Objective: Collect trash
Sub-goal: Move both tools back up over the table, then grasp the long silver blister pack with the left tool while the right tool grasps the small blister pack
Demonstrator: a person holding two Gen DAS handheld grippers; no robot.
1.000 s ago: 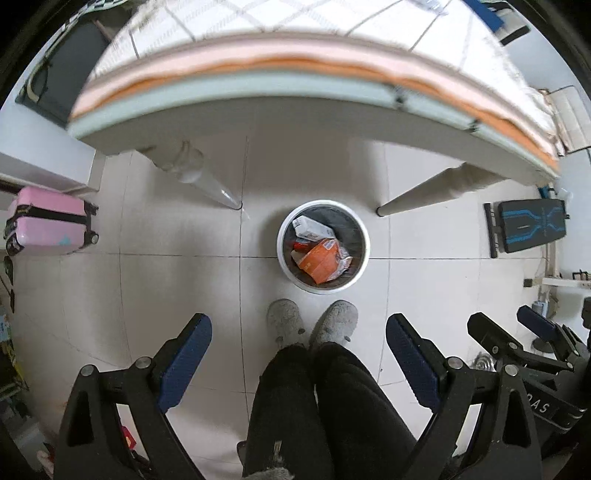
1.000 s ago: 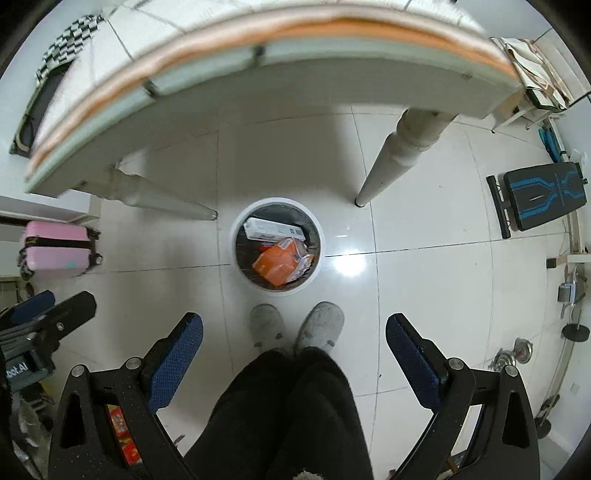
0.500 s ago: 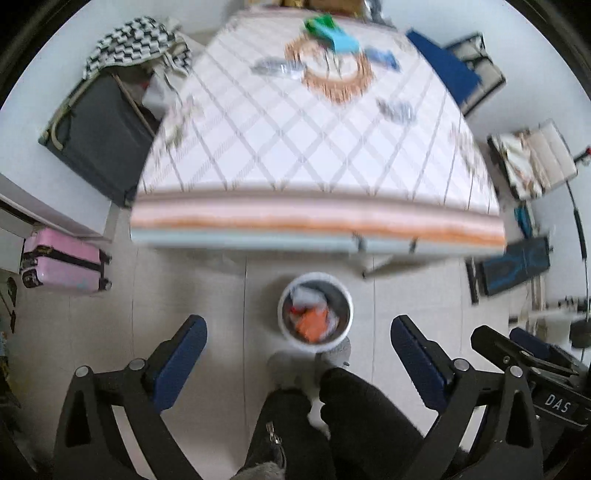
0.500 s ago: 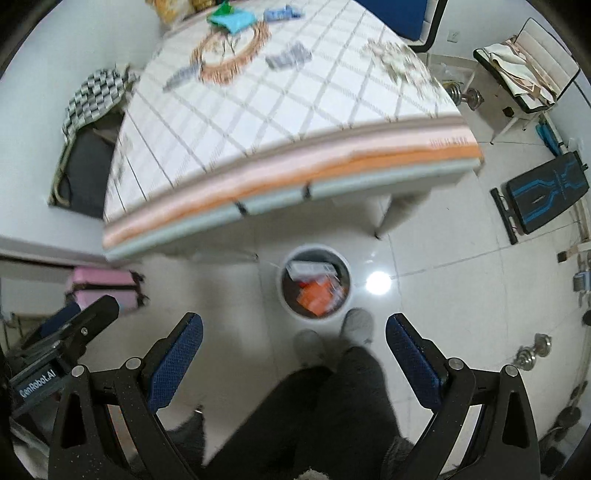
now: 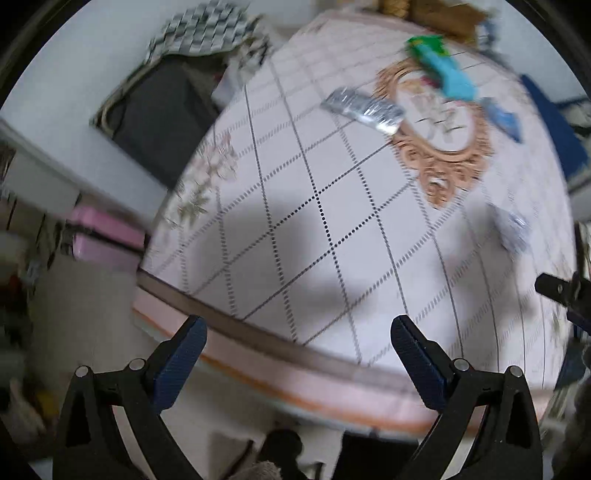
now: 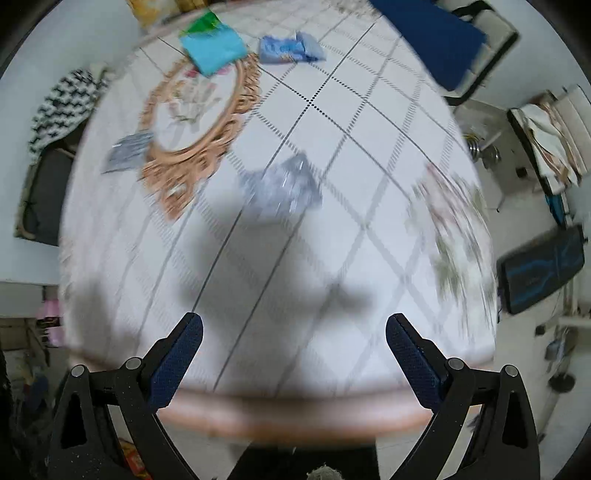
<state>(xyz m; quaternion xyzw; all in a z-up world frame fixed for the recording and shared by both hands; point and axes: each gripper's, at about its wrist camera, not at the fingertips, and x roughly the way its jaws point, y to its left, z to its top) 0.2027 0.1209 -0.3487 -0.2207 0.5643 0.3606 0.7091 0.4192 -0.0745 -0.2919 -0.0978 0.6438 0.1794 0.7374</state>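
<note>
Both views are blurred by motion. Trash lies on the tablecloth-covered table (image 5: pixel 332 229). A silver wrapper (image 5: pixel 364 109) lies left of the orange ring pattern, also in the right wrist view (image 6: pixel 127 151). A crumpled silvery wrapper (image 6: pixel 282 184) lies mid-table, also in the left wrist view (image 5: pixel 513 230). A teal packet (image 6: pixel 214 46) and a blue packet (image 6: pixel 290 48) lie at the far side. My left gripper (image 5: pixel 297 336) and right gripper (image 6: pixel 293 334) are open and empty over the table's near edge. The bin is out of view.
A dark bag (image 5: pixel 159 114) with a checked cloth stands left of the table. A pink suitcase (image 5: pixel 107 240) is on the floor at left. A blue chair (image 6: pixel 432 33) stands at the far right, exercise gear (image 6: pixel 539 269) on the floor at right.
Both grippers have risen from looking down at the floor bin to looking across the tabletop, closer to the trash. The bin and my legs have left the view. Both stay open.
</note>
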